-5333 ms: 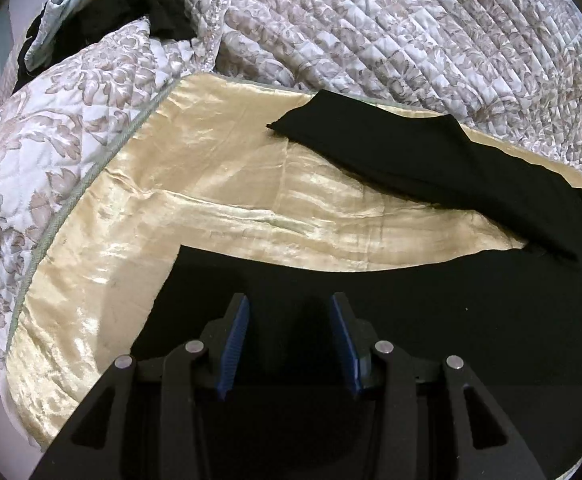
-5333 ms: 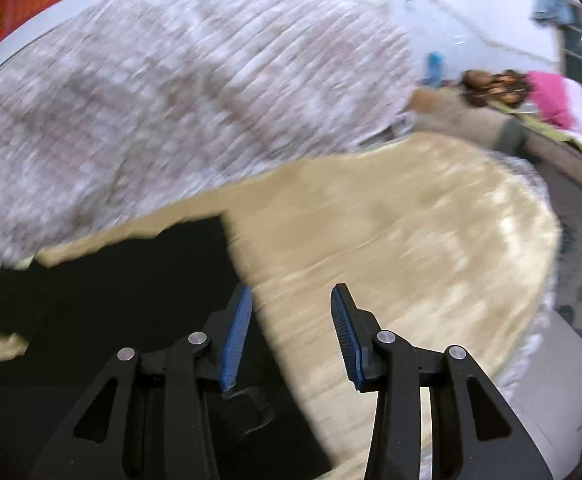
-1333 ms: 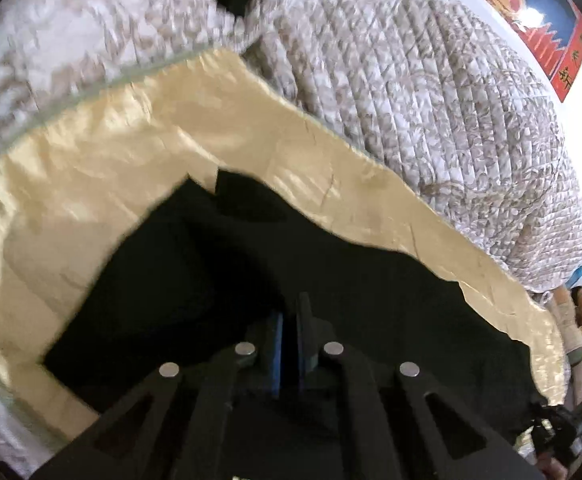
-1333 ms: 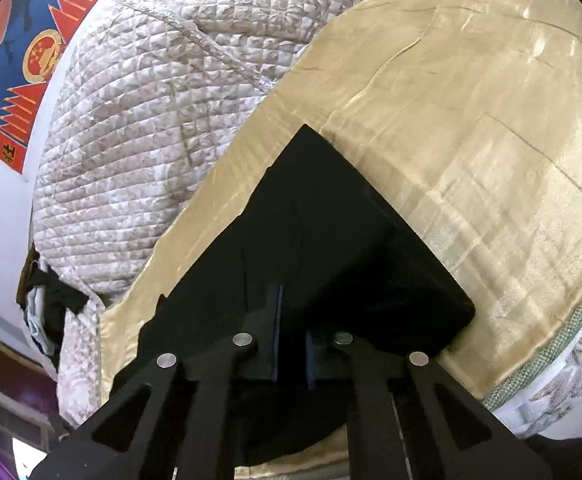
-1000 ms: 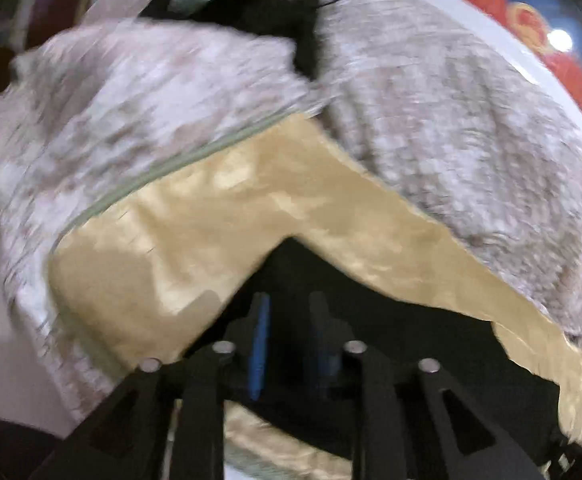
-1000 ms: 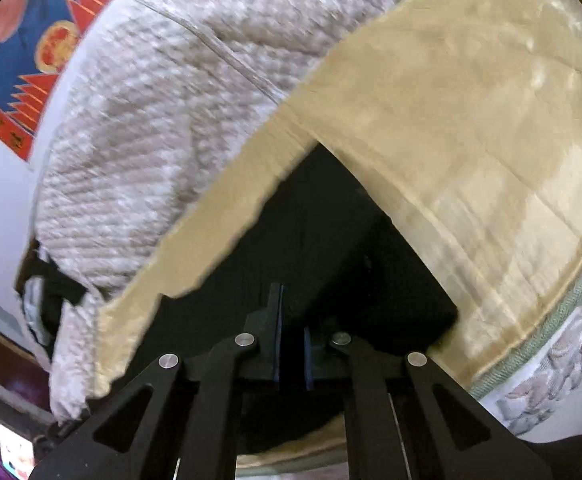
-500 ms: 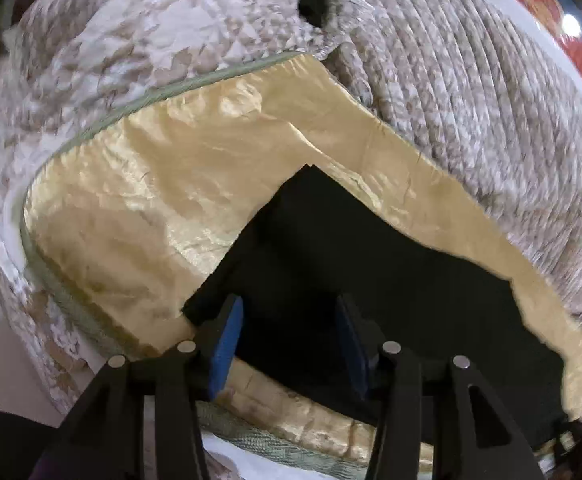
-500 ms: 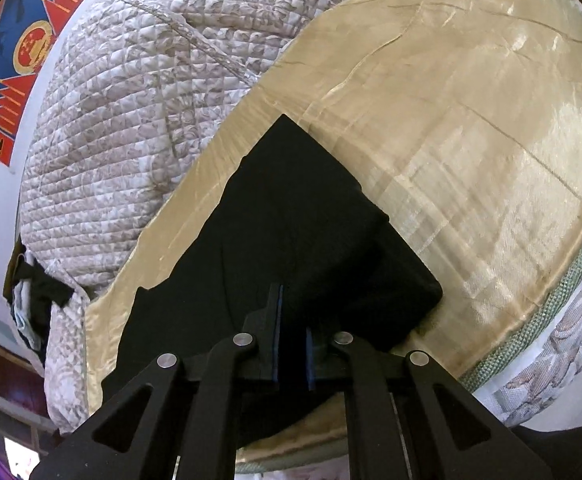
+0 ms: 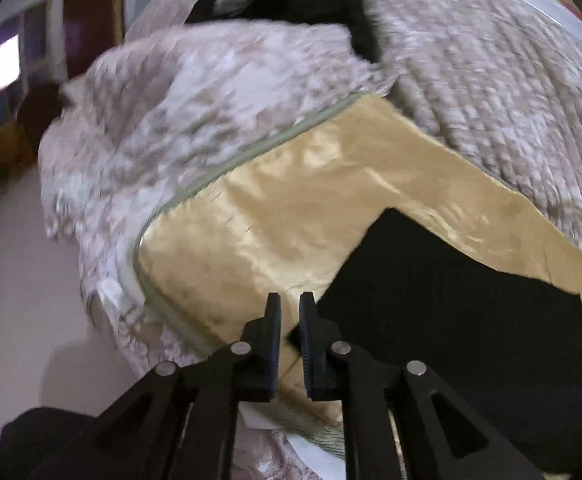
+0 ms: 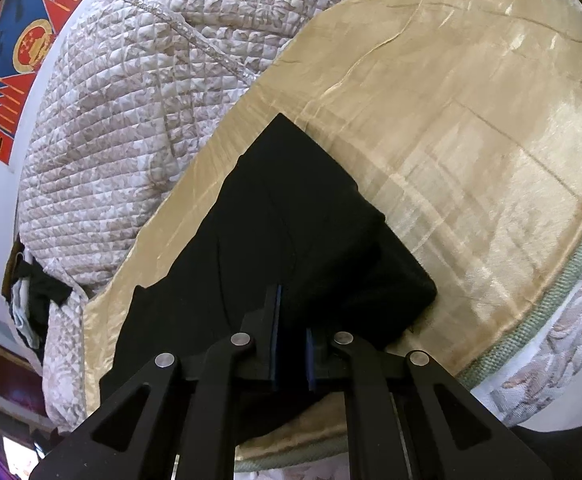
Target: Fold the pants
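Right gripper (image 10: 291,320) is clamped on the black pants (image 10: 291,216) lying on the gold sheet (image 10: 471,140); left gripper (image 9: 290,320) is nearly closed, holding nothing.

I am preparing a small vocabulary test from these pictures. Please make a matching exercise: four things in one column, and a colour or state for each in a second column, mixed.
Things:
1. pants
2. sheet
3. left gripper
4. right gripper

Descriptions:
a. golden, shiny
b. fingers nearly together, holding nothing
c. black, lying on the bed
d. shut on black cloth

Pairs: 1-c, 2-a, 3-b, 4-d
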Available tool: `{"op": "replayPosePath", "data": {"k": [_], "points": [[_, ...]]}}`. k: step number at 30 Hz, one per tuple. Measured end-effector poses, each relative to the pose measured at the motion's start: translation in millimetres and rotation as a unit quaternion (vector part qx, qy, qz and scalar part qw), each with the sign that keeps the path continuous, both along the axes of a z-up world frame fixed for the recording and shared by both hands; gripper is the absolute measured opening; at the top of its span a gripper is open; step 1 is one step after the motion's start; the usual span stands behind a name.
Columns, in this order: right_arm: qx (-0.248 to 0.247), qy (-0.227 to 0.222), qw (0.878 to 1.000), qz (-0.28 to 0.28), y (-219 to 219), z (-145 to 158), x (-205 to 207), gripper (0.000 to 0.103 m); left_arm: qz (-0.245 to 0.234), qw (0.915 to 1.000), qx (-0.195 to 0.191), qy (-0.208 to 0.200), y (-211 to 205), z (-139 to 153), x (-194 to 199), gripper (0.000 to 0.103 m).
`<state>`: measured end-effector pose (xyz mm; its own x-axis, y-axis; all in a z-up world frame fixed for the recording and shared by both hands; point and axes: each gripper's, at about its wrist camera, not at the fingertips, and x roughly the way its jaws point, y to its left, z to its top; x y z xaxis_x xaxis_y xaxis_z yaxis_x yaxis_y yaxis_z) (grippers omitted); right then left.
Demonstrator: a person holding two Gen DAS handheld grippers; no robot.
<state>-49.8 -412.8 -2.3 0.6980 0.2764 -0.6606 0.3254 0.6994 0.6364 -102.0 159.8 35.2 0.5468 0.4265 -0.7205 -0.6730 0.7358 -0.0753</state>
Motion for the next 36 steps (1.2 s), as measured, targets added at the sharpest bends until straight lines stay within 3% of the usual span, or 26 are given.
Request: {"op": "replayPosePath", "data": {"k": [4, 8, 11, 16, 18, 19, 25, 28, 31, 36], "points": [[-0.084, -0.005, 0.995, -0.046, 1.7, 24.6, -12.4, 0.022, -0.042, 0.9987, -0.021, -0.021, -6.5, 5.2, 8.3, 0.013], [-0.162, -0.021, 0.983, -0.088, 6.3, 47.8, -25.0, 0.024, -0.124, 0.9912, -0.033, -0.034, -34.1, 10.4, 27.3, 0.031], [-0.209, -0.037, 0.971, -0.106, 9.7, 61.8, -29.9, 0.024, -0.172, 0.9840, -0.040, -0.023, -53.3, 4.5, 45.1, 0.034], [-0.222, -0.038, 0.974, -0.024, 28.4, 54.9, -11.2, 0.024, -0.185, 0.9813, -0.048, 0.024, -55.6, -20.5, 53.7, 0.034], [-0.218, 0.009, 0.976, 0.022, 36.1, 34.8, 3.9, 0.024, -0.189, 0.9811, -0.037, 0.023, -56.5, -18.8, 50.2, 0.034], [-0.221, 0.032, 0.974, 0.028, 36.5, 26.4, 7.3, 0.024, -0.189, 0.9811, -0.036, 0.024, -56.3, -18.8, 47.3, 0.034], [-0.244, 0.062, 0.968, 0.001, 29.7, 27.3, -5.5, 0.022, -0.188, 0.9810, -0.041, 0.024, -56.0, -14.9, 43.7, 0.034], [-0.245, 0.031, 0.969, 0.007, 35.9, 39.4, -5.5, 0.023, -0.207, 0.9774, -0.038, 0.015, -64.6, -4.9, 53.0, 0.035], [-0.244, -0.002, 0.968, 0.062, 54.4, 47.7, 14.3, 0.024, -0.227, 0.9731, -0.036, 0.011, -73.6, 3.2, 69.8, 0.035], [-0.273, -0.016, 0.953, 0.134, 74.2, 51.6, 67.4, 0.026, -0.250, 0.9677, -0.016, 0.025, -77.4, 7.7, 104.9, 0.041]]}}
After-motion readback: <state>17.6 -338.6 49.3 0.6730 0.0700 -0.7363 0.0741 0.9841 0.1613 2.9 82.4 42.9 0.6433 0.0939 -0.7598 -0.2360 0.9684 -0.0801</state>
